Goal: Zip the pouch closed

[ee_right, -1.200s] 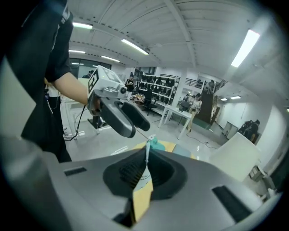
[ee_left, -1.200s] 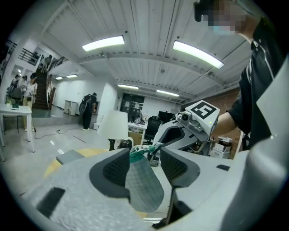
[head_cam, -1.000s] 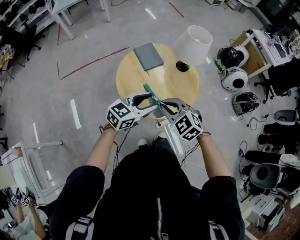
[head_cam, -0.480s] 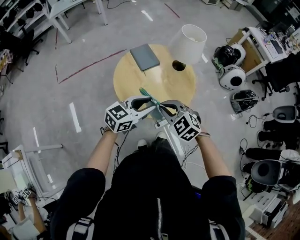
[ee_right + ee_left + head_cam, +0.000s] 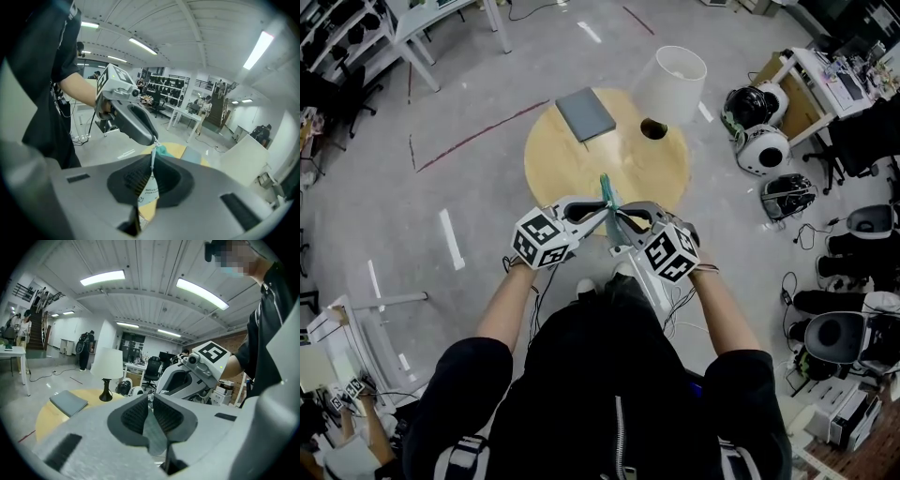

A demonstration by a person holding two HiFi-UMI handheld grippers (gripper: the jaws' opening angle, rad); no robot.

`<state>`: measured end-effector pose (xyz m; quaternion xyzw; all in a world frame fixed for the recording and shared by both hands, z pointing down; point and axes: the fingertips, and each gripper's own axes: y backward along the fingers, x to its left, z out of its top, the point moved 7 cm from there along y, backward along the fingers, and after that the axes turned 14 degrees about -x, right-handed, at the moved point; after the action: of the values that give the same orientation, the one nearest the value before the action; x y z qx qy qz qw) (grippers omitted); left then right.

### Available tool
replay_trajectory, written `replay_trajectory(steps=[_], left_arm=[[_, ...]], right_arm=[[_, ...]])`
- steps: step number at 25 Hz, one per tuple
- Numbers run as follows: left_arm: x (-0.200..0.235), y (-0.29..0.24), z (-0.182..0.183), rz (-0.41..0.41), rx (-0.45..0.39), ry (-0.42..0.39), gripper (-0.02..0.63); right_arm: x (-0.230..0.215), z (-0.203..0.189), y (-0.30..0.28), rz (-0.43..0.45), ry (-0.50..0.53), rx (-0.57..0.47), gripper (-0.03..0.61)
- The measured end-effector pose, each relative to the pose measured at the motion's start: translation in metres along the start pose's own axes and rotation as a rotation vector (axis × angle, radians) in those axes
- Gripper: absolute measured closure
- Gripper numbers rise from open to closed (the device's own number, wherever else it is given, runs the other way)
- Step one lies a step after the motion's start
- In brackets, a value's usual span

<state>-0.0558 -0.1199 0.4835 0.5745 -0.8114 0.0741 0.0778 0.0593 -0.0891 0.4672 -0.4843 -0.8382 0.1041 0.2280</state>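
Pouch held up for zipping, both grips taken. The teal pouch [image 5: 606,190] stands edge-on in the air between my two grippers, over the near rim of the round wooden table [image 5: 567,159] and clear of its top. My left gripper [image 5: 151,401] has just been closing; its jaws now meet on a thin, pale sheet of the pouch, which runs down between the ribbed pads [image 5: 136,416] and hangs out below them. My right gripper [image 5: 152,161] is likewise pressed together on the pouch. A printed flap lies pinched between its jaws, and the teal body shows just beyond the fingertips, where the tip of the left gripper comes in from the opposite side. The two sets of fingertips sit close together, nearly touching, with the pouch as the only thing between them. No view shows the zip's teeth or its slider clearly, so I cannot tell how much of the opening is already shut, nor whether either grip is on the pull tab itself. As I judge it, the pouch is secured on both sides and the closing stroke along the zip is the part left to do.
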Motion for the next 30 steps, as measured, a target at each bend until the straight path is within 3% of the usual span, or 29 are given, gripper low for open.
replay_trajectory(steps=[3, 19, 30], left_arm=[[0.001, 0.001, -0.002, 0.014, 0.003, -0.009, 0.604], [0.009, 0.011, 0.006, 0.029, -0.014, -0.04, 0.606], [0.019, 0.009, 0.008, 0.058, -0.052, -0.003, 0.607]], right_arm=[[0.002, 0.0, 0.001, 0.005, 0.003, -0.001, 0.563], [0.002, 0.009, -0.005, -0.014, -0.05, -0.046, 0.565], [-0.005, 0.008, -0.003, -0.026, -0.06, -0.068, 0.565]])
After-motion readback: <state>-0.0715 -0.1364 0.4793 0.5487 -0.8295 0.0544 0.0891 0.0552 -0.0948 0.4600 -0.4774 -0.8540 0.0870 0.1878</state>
